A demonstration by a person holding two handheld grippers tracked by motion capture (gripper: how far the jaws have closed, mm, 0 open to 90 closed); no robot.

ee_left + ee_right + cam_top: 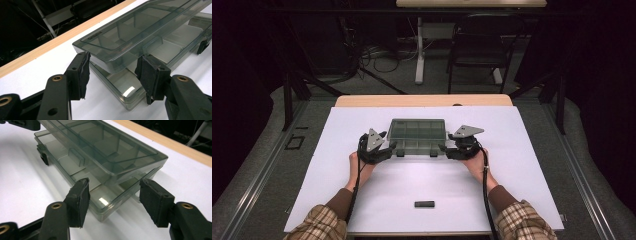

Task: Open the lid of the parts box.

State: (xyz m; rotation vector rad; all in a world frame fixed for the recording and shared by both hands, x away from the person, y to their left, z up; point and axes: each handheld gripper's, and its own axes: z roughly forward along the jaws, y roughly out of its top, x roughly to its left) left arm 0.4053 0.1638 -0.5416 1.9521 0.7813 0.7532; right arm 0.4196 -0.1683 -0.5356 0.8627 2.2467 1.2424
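Small dark object (pixel 424 204) near the table's front edge, perhaps unidentifiable.

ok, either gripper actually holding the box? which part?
Right gripper holds nothing: its pads stand clear either side of the end of the box. Left gripper brackets the end of the raised lid; whether its pads press on it cannot be told.

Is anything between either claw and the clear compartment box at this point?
Nothing visible. The left claw sits at the near left corner of the compartment box, its jaws astride the raised lid's edge. The right claw sits likewise at the near right corner. The small black object lies nearer the person, well clear.
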